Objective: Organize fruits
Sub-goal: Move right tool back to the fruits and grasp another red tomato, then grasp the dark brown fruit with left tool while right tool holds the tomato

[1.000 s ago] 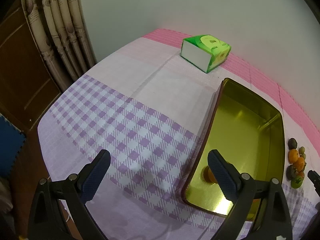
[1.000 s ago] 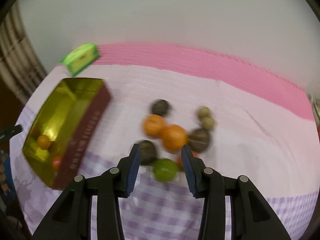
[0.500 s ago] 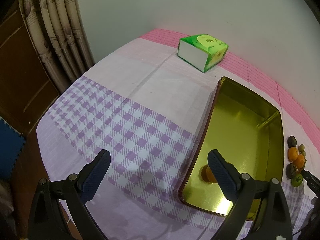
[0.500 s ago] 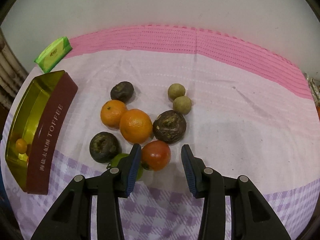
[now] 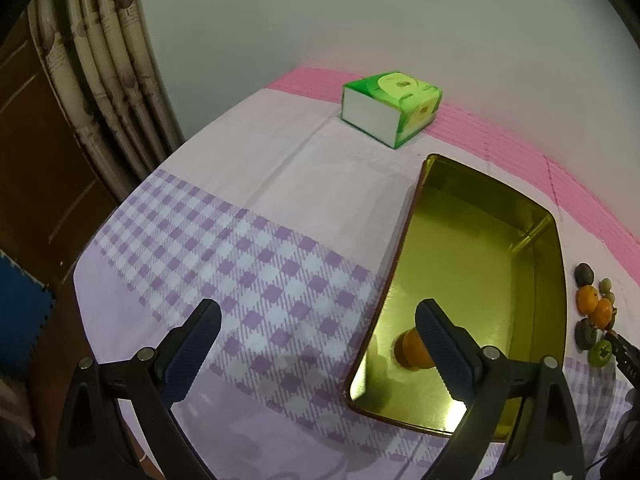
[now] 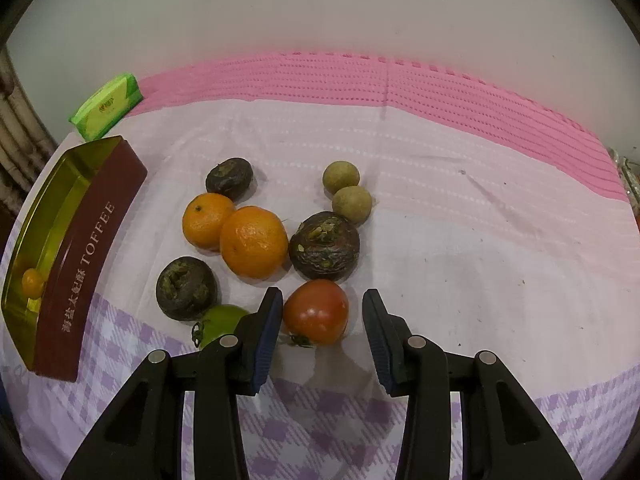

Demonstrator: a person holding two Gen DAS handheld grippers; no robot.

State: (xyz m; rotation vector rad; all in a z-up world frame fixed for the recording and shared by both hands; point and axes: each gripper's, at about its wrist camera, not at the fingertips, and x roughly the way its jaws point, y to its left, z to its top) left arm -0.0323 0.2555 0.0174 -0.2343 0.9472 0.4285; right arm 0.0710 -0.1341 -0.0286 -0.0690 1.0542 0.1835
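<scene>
Between the fingers of my right gripper (image 6: 322,294) lies a red tomato (image 6: 316,312); the jaws stand open, the left pad nearly at its skin, the right pad clear of it. Two oranges (image 6: 254,242), three dark brown fruits (image 6: 324,246), two small olive fruits (image 6: 341,177) and a green fruit (image 6: 224,320), half hidden by the left finger, lie around it on the cloth. A gold-lined toffee tin (image 6: 88,248) at the left holds one small orange (image 6: 33,283). My left gripper (image 5: 319,307) hangs wide open and empty above the tin's (image 5: 404,240) near left corner, its right finger in front of that orange (image 5: 412,350).
A green tissue box (image 5: 390,114) stands behind the tin near the wall. The table wears a lilac checked cloth with a pink mat (image 6: 400,88) along the back. Curtains (image 5: 116,80) and the table's left edge lie to the left.
My right gripper has sunk toward the fruit pile and shifted, so the red tomato sits between its fingers instead of the green fruit. The left gripper has stayed put.
</scene>
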